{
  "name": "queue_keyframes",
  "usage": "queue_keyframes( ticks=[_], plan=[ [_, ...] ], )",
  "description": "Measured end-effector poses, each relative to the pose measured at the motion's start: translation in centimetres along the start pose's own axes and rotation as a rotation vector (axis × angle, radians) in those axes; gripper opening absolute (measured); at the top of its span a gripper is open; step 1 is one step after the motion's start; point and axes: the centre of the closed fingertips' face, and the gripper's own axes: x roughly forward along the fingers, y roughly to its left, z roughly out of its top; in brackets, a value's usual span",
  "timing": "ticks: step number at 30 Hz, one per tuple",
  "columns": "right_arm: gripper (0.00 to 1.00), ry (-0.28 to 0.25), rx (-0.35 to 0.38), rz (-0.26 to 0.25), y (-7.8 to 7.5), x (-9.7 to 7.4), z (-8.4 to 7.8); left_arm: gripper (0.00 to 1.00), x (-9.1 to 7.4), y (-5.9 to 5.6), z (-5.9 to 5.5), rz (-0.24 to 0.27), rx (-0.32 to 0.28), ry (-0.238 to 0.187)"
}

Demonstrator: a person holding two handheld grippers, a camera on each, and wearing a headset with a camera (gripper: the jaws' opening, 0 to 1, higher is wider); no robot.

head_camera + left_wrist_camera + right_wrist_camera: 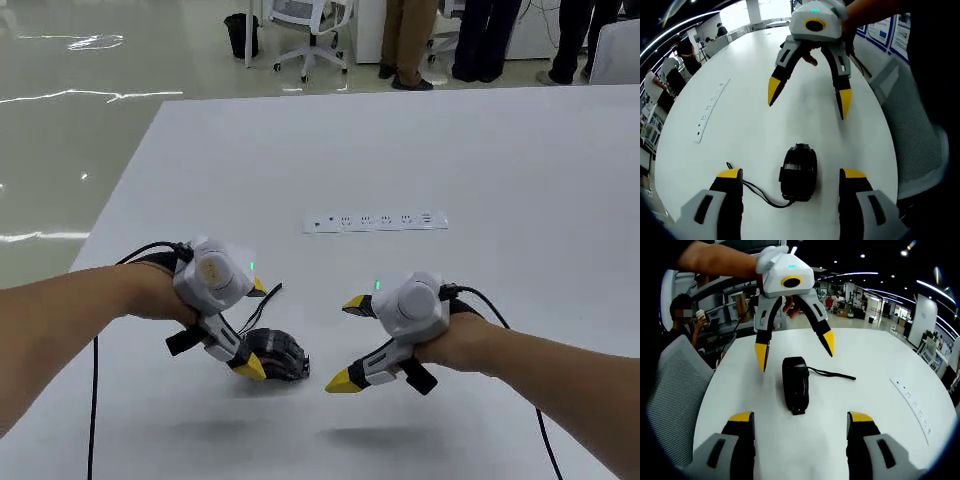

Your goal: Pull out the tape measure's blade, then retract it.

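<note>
A black tape measure (277, 354) with a thin black wrist cord (756, 192) lies on the white table (400, 150), blade not drawn out. My left gripper (254, 327) is open, its yellow-tipped jaws standing wide on either side of the tape measure (799, 171) without touching it. Facing it from the right, my right gripper (348, 341) is also open and holds nothing. In the right gripper view the tape measure (795, 382) sits ahead of the jaws, under the left gripper (795, 350). The left gripper view shows the right gripper (809, 97) hovering beyond the tape measure.
A white power strip (375, 221) lies flat further back on the table. A grey mesh chair (675, 390) stands at the near table edge. Beyond the far edge are an office chair (310, 30), a black bin (241, 33) and standing people (410, 40).
</note>
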Motion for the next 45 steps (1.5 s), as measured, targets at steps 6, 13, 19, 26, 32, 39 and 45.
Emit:
queue_keyframes(
  ticks=[6,13,19,26,32,39,45],
  plan=[
    [0.73,0.041,0.009,0.023,0.0,1.8,-1.2,0.61,1.6,-0.2,-0.8,-0.023,0.008,0.07],
    [0.65,0.049,0.003,0.048,0.6,2.9,-1.4,0.56,2.4,-0.5,-0.6,-0.046,-0.028,0.079],
    [0.52,0.041,0.056,0.054,0.3,4.0,-1.3,0.48,3.2,-0.8,-1.2,-0.064,-0.035,0.107],
    [0.45,0.056,0.061,0.053,-0.3,4.5,-2.0,0.44,3.7,-1.1,-1.5,-0.071,0.018,0.126],
    [0.4,0.081,0.0,0.076,-0.1,5.0,-2.3,0.33,4.0,-0.9,-2.0,-0.057,0.047,0.148],
    [0.3,0.079,-0.009,0.097,0.2,5.6,-2.1,0.32,4.1,-0.9,-2.1,-0.053,0.028,0.151],
    [0.22,0.112,-0.051,0.115,0.9,6.2,-2.4,0.32,4.0,-0.9,-2.1,-0.046,0.02,0.15]
  ],
)
